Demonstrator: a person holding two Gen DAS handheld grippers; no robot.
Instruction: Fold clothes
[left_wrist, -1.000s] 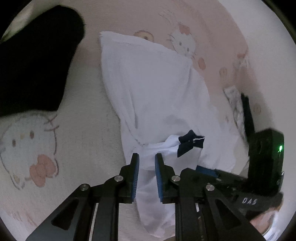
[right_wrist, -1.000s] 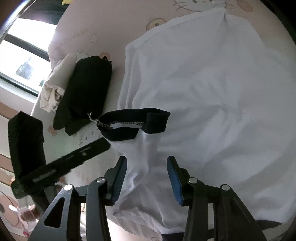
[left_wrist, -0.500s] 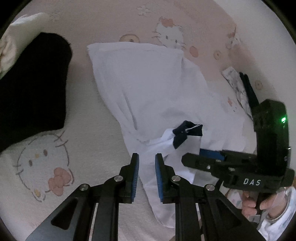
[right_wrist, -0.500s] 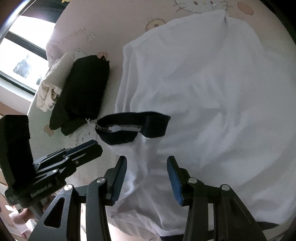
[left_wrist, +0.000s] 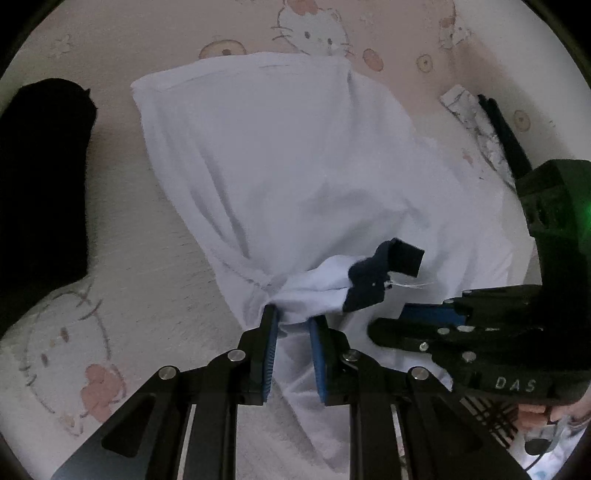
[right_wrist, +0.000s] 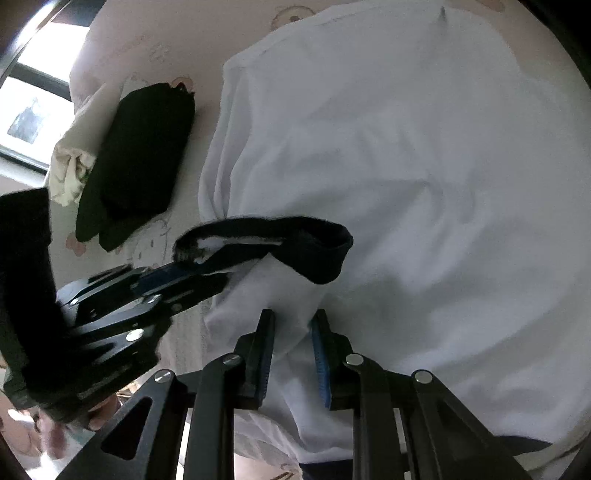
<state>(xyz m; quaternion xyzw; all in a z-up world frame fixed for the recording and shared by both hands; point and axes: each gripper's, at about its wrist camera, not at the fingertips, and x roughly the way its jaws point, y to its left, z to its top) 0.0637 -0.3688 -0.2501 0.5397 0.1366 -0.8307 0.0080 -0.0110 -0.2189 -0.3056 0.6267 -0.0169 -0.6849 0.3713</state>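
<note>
White shirt (left_wrist: 295, 177): sleeve bunched between left gripper (left_wrist: 291, 325) fingers, clamped; right gripper (right_wrist: 291, 328) just closing on fabric, dark cuff (right_wrist: 295, 251) at 12 o'clock

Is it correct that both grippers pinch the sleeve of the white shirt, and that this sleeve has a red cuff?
Not quite: the cuff is dark navy, not red, as the right wrist view shows. The rest holds: the left gripper and right gripper both pinch the sleeve of the white shirt.
</note>
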